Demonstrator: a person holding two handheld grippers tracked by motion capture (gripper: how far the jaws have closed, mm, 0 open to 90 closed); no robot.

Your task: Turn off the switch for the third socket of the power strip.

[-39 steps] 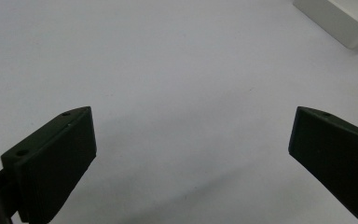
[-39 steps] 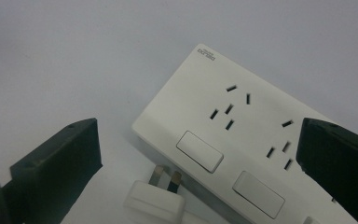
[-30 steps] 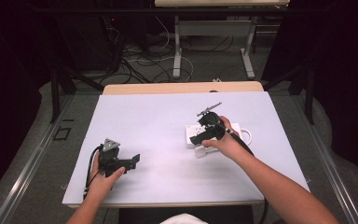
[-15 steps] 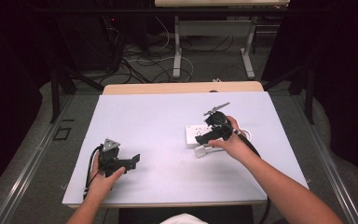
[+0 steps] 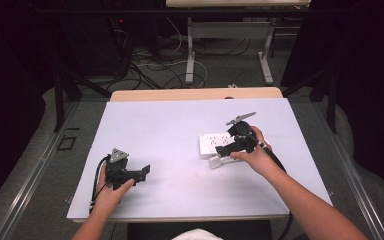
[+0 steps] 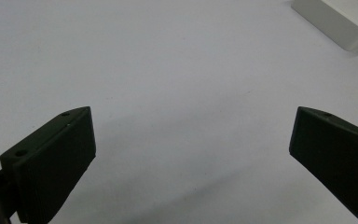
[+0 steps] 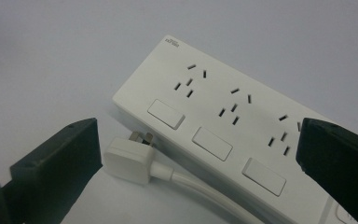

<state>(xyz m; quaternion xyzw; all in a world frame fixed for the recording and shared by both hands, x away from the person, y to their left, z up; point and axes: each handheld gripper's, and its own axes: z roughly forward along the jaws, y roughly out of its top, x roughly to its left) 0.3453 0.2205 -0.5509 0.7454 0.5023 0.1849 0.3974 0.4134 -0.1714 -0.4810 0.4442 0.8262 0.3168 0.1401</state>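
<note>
A white power strip [image 5: 212, 142] lies flat on the right half of the table; the right gripper view shows its sockets and rocker switches [image 7: 214, 119]. Its white plug [image 7: 129, 158] lies loose on the table beside it, prongs up against the strip's side, cable trailing away. My right gripper [image 5: 226, 150] hovers just above the strip and plug, open, both lying between its jaws [image 7: 196, 154] with nothing held. My left gripper [image 5: 142, 172] rests low at the front left, open over bare table [image 6: 191, 144]; a corner of the strip [image 6: 340, 21] lies far ahead.
The white table top [image 5: 170, 130] spreads wide between the two hands. A wooden edge [image 5: 195, 94] runs along its far side. Beyond it stand table legs and cables on the floor [image 5: 180, 60].
My right gripper has shifted a little to the right and tilted down over the power strip. The left gripper has stayed put.
</note>
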